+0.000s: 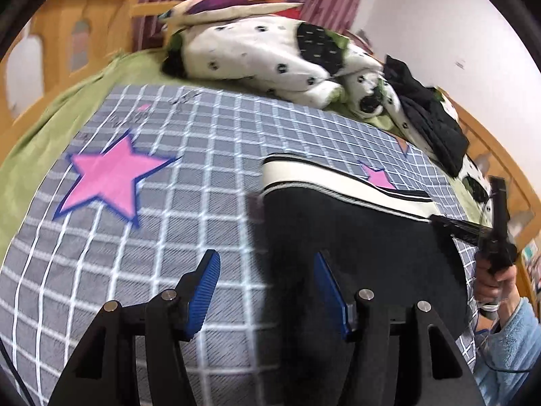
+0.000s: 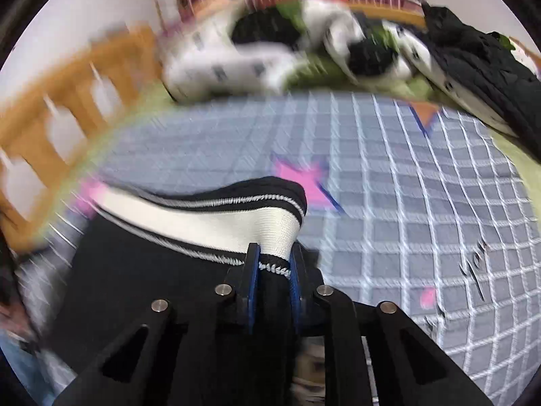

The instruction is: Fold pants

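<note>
We see a grey checked blanket (image 1: 189,176) with pink stars covering most of the bed, green sheet (image 1: 44,135) showing along its left edge and a wooden rail (image 2: 50,115) beyond that. At the far end a spotted white quilt (image 1: 257,57), a pillow (image 1: 233,3) and a dark garment (image 1: 429,121) are heaped, so the open blanket lies to the left of the work and ahead of it. The black pants (image 1: 355,247) lie on the near right part of the blanket, their cream waistband (image 1: 324,179) facing the far end; how far the legs run toward us we cannot tell. The left gripper (image 1: 267,287) hovers with its blue pads apart, the left edge of the pants between them, unpressed. The right gripper (image 2: 274,267) is clamped on the waistband's right corner, lifting it slightly; a hand (image 1: 493,284) holds it.
</note>
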Action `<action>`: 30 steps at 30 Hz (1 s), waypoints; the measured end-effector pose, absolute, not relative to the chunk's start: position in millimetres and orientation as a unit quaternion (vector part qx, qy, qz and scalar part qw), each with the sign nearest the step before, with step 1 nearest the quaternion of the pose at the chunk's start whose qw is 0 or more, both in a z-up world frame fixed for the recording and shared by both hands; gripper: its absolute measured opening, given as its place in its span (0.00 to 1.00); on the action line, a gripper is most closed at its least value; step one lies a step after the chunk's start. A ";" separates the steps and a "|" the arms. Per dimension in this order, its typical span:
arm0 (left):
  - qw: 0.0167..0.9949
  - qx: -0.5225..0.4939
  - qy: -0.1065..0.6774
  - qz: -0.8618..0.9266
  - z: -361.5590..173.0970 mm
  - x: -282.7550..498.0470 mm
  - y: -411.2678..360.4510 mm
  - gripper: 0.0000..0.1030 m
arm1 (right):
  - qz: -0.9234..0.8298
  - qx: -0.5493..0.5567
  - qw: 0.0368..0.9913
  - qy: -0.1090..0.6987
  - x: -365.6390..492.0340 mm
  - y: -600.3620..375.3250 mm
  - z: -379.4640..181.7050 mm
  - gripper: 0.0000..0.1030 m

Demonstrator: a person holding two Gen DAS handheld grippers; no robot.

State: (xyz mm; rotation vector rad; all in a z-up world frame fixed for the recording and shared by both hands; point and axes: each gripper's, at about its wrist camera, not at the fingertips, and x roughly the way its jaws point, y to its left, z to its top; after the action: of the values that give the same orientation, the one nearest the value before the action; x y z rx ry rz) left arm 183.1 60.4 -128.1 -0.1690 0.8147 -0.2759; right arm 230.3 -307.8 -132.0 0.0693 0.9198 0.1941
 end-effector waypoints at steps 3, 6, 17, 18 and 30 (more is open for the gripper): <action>0.912 -0.054 0.383 -0.139 -115.7 188.9 34.7 0.54 | 0.077 0.032 0.897 0.434 227.6 -312.6 -135.2 0.29; 0.918 -0.039 0.363 -0.155 -101.7 202.2 9.1 0.54 | 0.072 0.057 0.913 0.398 214.4 -314.1 -101.4 0.30; 0.907 0.009 0.400 -0.130 -159.2 258.4 -39.2 0.52 | 0.080 0.037 0.919 0.385 236.1 -281.2 -143.0 0.20; 0.908 0.001 0.398 -0.130 -160.3 258.4 -37.2 0.52 | 0.078 0.036 0.919 0.384 235.5 -280.7 -143.0 0.20; 0.917 0.014 0.384 -0.112 -169.0 257.0 -46.4 0.54 | 0.074 0.013 0.925 0.372 238.9 -272.7 -150.6 0.20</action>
State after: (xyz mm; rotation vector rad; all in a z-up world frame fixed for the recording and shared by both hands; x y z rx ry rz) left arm 257.0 -46.4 -169.0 0.0293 0.7894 -0.2311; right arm 238.9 -272.7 -150.6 0.0258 0.7621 0.1512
